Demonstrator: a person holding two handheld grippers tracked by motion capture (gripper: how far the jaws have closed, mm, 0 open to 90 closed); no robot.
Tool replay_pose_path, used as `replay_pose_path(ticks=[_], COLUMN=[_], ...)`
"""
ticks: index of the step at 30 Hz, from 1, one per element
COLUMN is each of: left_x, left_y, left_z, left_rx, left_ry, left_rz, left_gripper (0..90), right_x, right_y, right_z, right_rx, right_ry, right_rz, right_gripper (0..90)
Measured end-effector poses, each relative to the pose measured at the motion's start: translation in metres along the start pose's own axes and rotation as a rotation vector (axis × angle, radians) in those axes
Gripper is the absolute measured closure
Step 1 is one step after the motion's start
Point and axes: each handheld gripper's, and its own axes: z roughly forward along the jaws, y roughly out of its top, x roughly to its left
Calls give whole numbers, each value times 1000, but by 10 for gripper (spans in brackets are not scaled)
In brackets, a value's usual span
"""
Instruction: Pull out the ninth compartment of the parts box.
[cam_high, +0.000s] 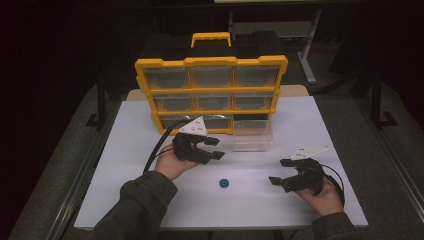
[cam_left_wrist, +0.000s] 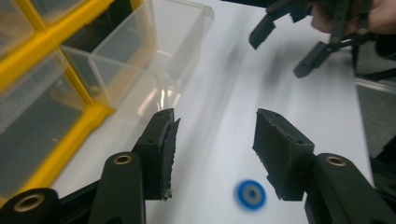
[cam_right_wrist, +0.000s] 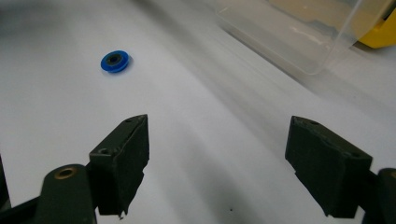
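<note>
A white table (cam_high: 150, 200) seen from above, with a person's two forearms coming in from six o'clock, each hand holding a black two-jaw gripper.

A small blue ring (cam_high: 224, 183) with a dark centre lies flat on the bare tabletop, near the middle of the front half. It is loose, touched by nothing.

The left gripper (cam_high: 216, 148) sits at about ten o'clock from the ring, near it but apart, jaws pointing toward three o'clock. Its jaws stand apart with nothing between them. In the left gripper view (cam_left_wrist: 212, 140) the ring (cam_left_wrist: 251, 194) shows low on the table, closer to the right-hand jaw, slightly blurred.

The right gripper (cam_high: 280, 171) is at about three o'clock from the ring, well apart from it, jaws pointing toward nine o'clock. Its jaws are wide apart and hold nothing. In the right gripper view (cam_right_wrist: 217, 140) the ring (cam_right_wrist: 115, 61) lies at eleven o'clock, well beyond the jaw tips.

At twelve o'clock stands a yellow organiser case (cam_high: 210, 62) with a handle on top and rows of clear drawers. One clear drawer (cam_high: 252, 135) at its lower right is pulled out toward the person and rests on the table; it looks empty.
</note>
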Motion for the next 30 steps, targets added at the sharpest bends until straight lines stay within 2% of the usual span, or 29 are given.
replay_pose_path(ticks=[6,9,16,20,24,26,29,30], left_x=[-2,-4,-9,-11,-10,-9,-9,-9], left_y=[-21,-30,-44,-53,-62,-68,-75,-76], left_z=[-16,-24,-39,-47,-53,-57,-62,-63], left_rx=[7,-8,-5,-30,-36,-46,-51,-48], left_ry=[26,29,62,91,110,127,140,147], left_rz=[-20,-53,-53,-67,-93,-90,-105,-109], left_gripper=[462,462,444,402,359,349,330,321], right_x=[1,2,1,0,-1,-2,-2,-3], right_y=[2,2,3,3,3,3,4,4], right_z=[1,3,4,3,5,4,4,4], right_rx=[8,12,16,8,15,8,6,4], right_ry=[4,1,-7,-7,-4,-12,-17,-16], right_rz=[7,14,13,16,13,0,17,8], right_gripper=[206,207,207,207,206,207,210,212])
